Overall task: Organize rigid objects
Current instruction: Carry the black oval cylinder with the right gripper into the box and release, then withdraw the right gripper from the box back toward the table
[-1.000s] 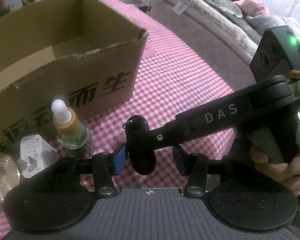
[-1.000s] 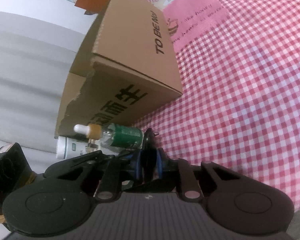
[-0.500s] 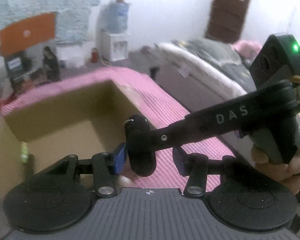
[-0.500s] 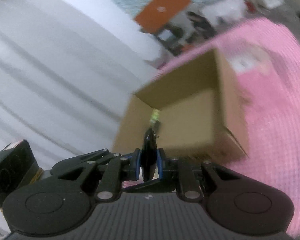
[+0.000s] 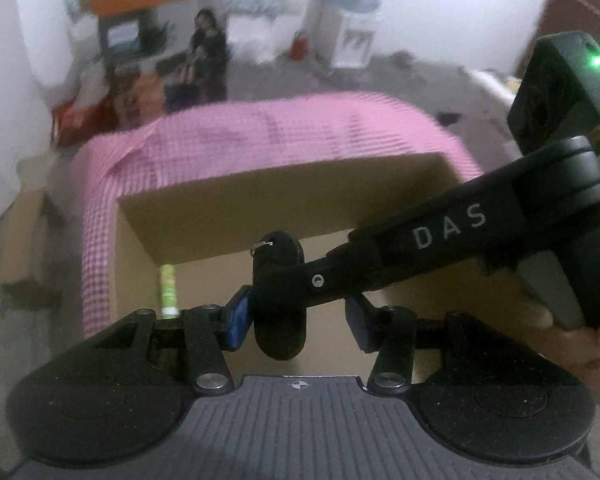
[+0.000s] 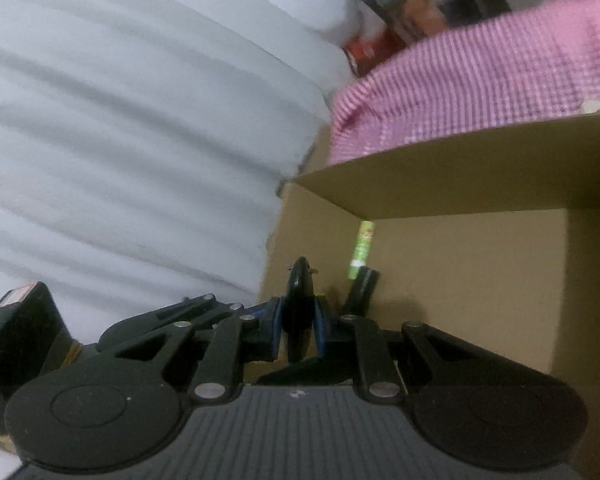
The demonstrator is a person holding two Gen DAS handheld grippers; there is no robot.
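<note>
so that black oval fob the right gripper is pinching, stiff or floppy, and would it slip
Likely stiff: the black oval fob stands straight up from the right gripper, no sag. Its surface looks smooth and glossy, so it might pivot or slip. Probably light, judging by its thin edge. The small metal ring on top may dangle.

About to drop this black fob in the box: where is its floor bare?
The cardboard box floor is bare right of the green tube lying along the left wall. Crowded only at that wall; the fob hangs beside it.
</note>
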